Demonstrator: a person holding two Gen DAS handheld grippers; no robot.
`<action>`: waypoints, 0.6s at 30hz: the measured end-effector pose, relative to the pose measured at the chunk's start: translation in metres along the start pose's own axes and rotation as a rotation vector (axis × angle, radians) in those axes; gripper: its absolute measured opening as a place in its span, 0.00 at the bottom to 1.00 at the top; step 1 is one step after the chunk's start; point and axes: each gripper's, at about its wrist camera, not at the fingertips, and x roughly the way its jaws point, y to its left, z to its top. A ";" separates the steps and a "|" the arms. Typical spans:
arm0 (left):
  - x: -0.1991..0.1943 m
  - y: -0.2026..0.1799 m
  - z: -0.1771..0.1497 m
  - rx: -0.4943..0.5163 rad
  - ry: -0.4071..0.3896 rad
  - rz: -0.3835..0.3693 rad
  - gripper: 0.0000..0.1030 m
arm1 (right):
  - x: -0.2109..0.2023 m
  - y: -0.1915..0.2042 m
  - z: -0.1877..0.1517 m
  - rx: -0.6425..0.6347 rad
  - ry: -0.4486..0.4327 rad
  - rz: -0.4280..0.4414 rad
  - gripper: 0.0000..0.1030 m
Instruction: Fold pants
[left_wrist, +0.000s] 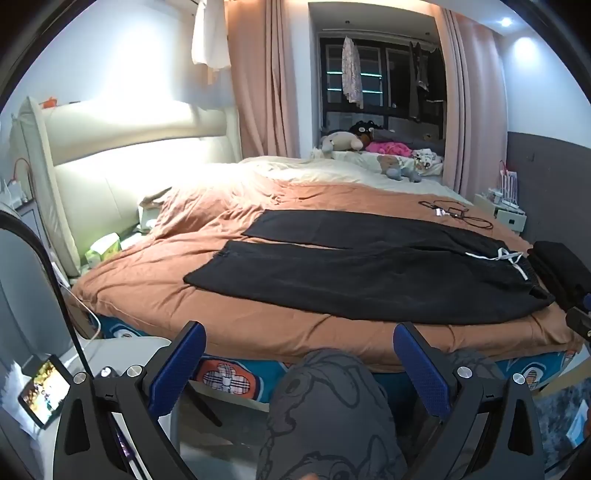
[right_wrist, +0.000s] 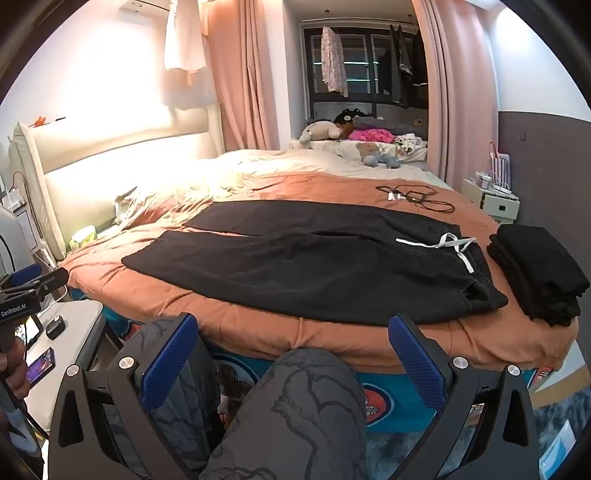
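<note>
Black pants (left_wrist: 369, 273) lie spread flat on the orange bedcover (left_wrist: 147, 277), legs pointing left, waistband with a white drawstring (left_wrist: 511, 258) at the right. They also show in the right wrist view (right_wrist: 314, 266). My left gripper (left_wrist: 299, 365) is open and empty, held off the bed's near edge above my knee. My right gripper (right_wrist: 291, 358) is open and empty, also short of the bed edge. The left gripper shows at the left edge of the right wrist view (right_wrist: 33, 284).
A stack of folded black clothes (right_wrist: 535, 273) sits on the bed's right corner. A black cable (right_wrist: 417, 195) lies beyond the pants. Stuffed toys (right_wrist: 321, 131) are at the far side. A white bedside table (right_wrist: 62, 332) with a phone (right_wrist: 40, 365) stands left.
</note>
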 end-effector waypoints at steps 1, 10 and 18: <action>0.000 0.000 0.000 0.000 0.002 0.000 0.99 | 0.000 0.000 0.000 0.001 0.000 -0.001 1.00; -0.003 0.001 -0.001 0.004 -0.012 -0.033 0.99 | 0.001 0.001 0.000 -0.001 0.014 0.002 1.00; -0.006 0.002 -0.003 -0.013 -0.022 -0.027 0.99 | 0.000 -0.002 -0.002 0.003 0.006 -0.001 1.00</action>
